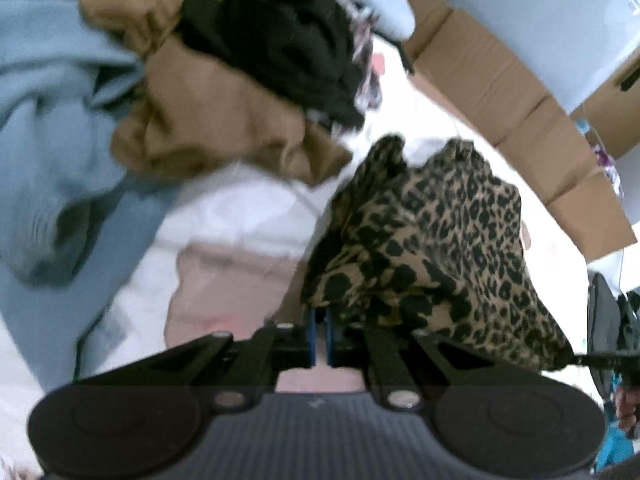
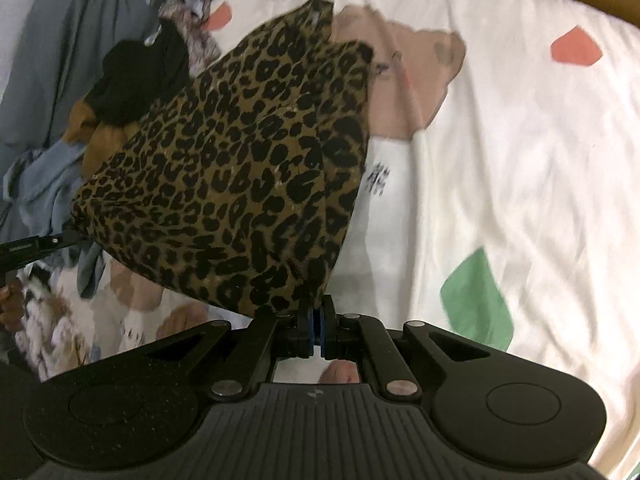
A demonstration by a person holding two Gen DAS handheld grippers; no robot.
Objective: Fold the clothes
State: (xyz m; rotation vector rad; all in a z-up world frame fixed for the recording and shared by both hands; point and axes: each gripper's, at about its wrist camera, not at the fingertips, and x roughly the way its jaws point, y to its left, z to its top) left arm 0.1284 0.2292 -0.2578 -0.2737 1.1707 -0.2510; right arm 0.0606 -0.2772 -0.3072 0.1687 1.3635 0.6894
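- Leopard-print fabric, tan with black spots, forms a soft bunched garment [image 2: 236, 168] held up off the bed; in the right wrist view it fills the centre-left of the frame, and in the left wrist view it hangs at centre-right [image 1: 432, 248].
- The right gripper [image 2: 317, 322], black with blue finger pads, sits at bottom centre of its view with the jaws pressed together on the lower edge of the leopard-print garment.
- The left gripper [image 1: 321, 330], of the same build, shows at bottom centre of its own view; its blue pads stand close together with a thin gap, and the leopard cloth drapes right at their tips, pinched there as far as the blur allows.
- In the right wrist view the left gripper's black tip [image 2: 60, 239] meets the far corner of the garment at the left edge of the frame.
- Below the garment lies a white bedsheet printed with brown bears and red and green shapes [image 2: 520, 160].
- A heap of other clothes fills the upper left of the left wrist view: a crumpled black garment [image 1: 280, 48] on top of a brown garment [image 1: 216, 120], with pale blue cloth [image 1: 48, 120] beside them.
- Flattened brown cardboard [image 1: 520, 100] runs along the upper right of that view.
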